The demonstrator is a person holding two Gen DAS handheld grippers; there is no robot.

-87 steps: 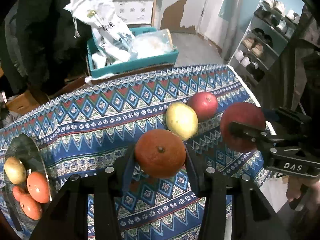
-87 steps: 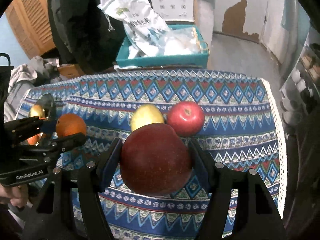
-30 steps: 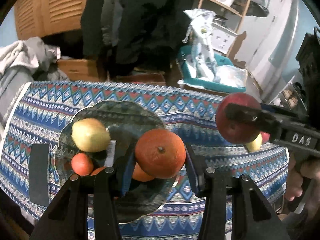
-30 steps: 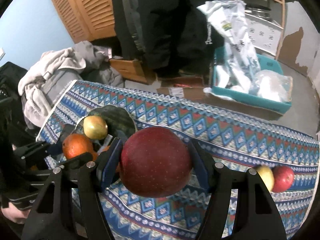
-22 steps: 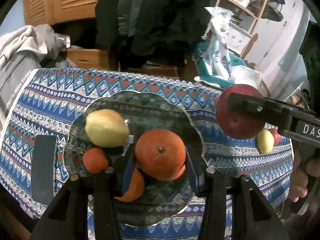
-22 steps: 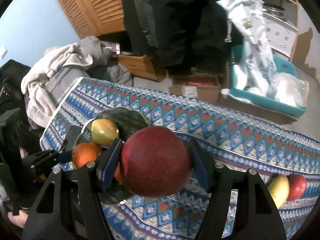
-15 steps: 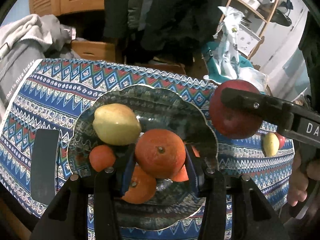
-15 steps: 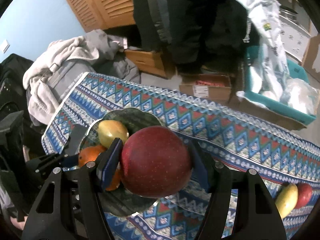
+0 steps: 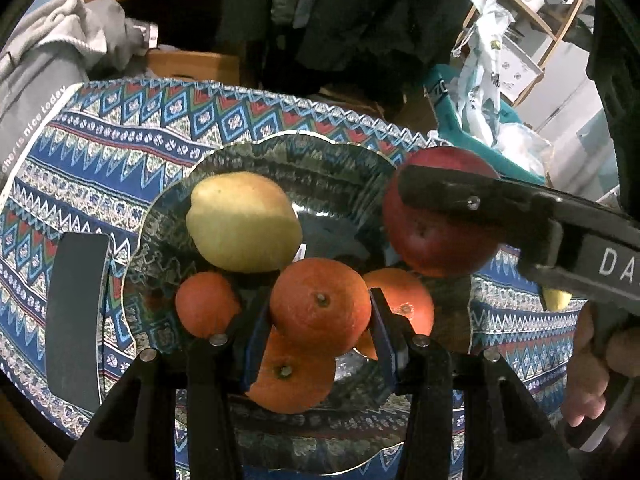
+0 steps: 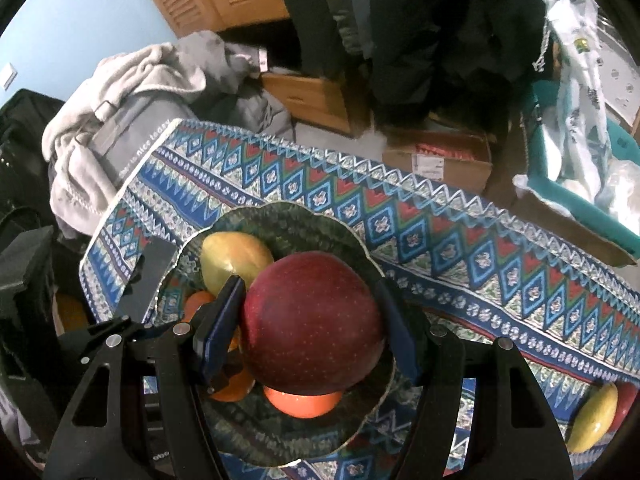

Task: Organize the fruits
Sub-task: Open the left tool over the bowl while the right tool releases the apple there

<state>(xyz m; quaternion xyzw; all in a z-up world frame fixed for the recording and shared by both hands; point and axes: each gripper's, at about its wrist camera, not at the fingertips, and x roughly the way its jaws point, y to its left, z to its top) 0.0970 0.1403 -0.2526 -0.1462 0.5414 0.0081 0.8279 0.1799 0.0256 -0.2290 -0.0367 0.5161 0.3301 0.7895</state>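
My left gripper [image 9: 318,330] is shut on an orange [image 9: 320,306], held just above the dark patterned plate [image 9: 320,164]. On the plate lie a yellow pear [image 9: 242,222] and several small oranges [image 9: 206,304]. My right gripper [image 10: 310,330] is shut on a dark red apple [image 10: 312,320], over the plate's [image 10: 304,216] right part. In the left wrist view the same apple [image 9: 436,248] hangs at the plate's right rim, clamped by the right gripper's finger [image 9: 460,196]. A yellow pear [image 10: 592,416] and a red apple [image 10: 627,402] lie on the tablecloth at the far right.
A dark flat phone-like slab [image 9: 76,312] lies on the blue patterned tablecloth [image 9: 120,128] left of the plate. Behind the table are grey clothes [image 10: 132,92], cardboard boxes [image 10: 436,156] and a teal bin [image 10: 576,200] with plastic bags. A hand [image 9: 596,364] holds the right gripper.
Both grippers have moved left and down over the plate, which now looms larger beneath them. The orange and the red apple stay clamped.
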